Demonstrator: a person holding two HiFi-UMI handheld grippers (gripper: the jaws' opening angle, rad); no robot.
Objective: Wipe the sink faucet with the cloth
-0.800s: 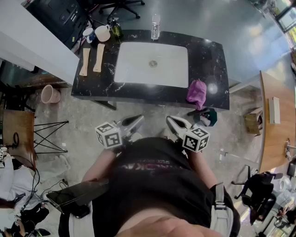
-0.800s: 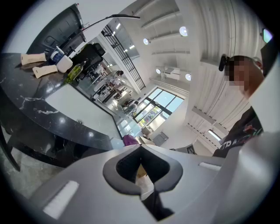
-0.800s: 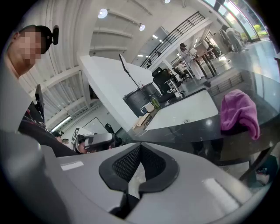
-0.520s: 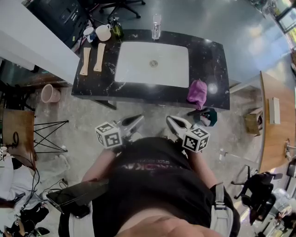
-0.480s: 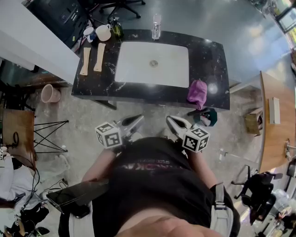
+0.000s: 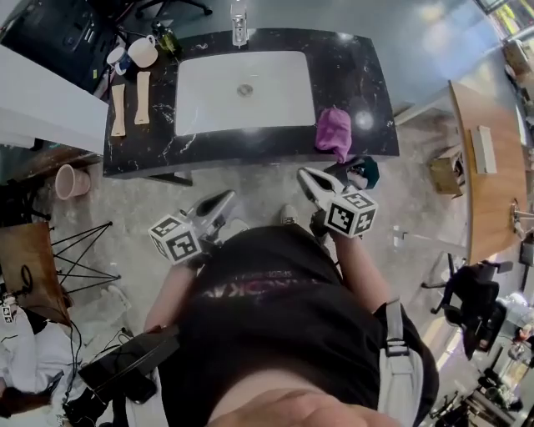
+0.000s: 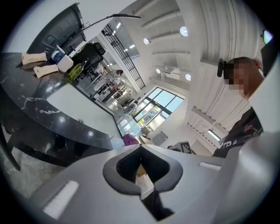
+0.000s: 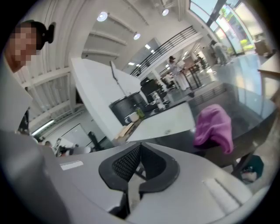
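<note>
The purple cloth (image 6: pixel 334 132) lies bunched on the black counter (image 6: pixel 375 92), at its front edge right of the white basin (image 6: pixel 209 100). The chrome faucet (image 6: pixel 239 21) stands behind the basin. My left gripper (image 6: pixel 227 197) and right gripper (image 6: pixel 302 175) hover over the floor in front of the counter, both shut with nothing in them. The right one is nearest the cloth, short of it. In the right gripper view the cloth (image 8: pixel 214 127) hangs over the counter edge ahead to the right. In the left gripper view the cloth (image 7: pixel 130 140) peeks just above the shut jaws.
Two mugs (image 6: pixel 142 50), a green bottle (image 6: pixel 167 37) and two wooden pieces (image 6: pixel 129 104) sit on the counter's left end. A pink bucket (image 6: pixel 68 179) and a dark green object (image 6: pixel 363 173) rest on the floor. A wooden table (image 6: pixel 484 150) stands at the right.
The counter has slid up and left in the head view. The right gripper now sits closer to the cloth; the left gripper has dropped lower left. Both stay shut.
</note>
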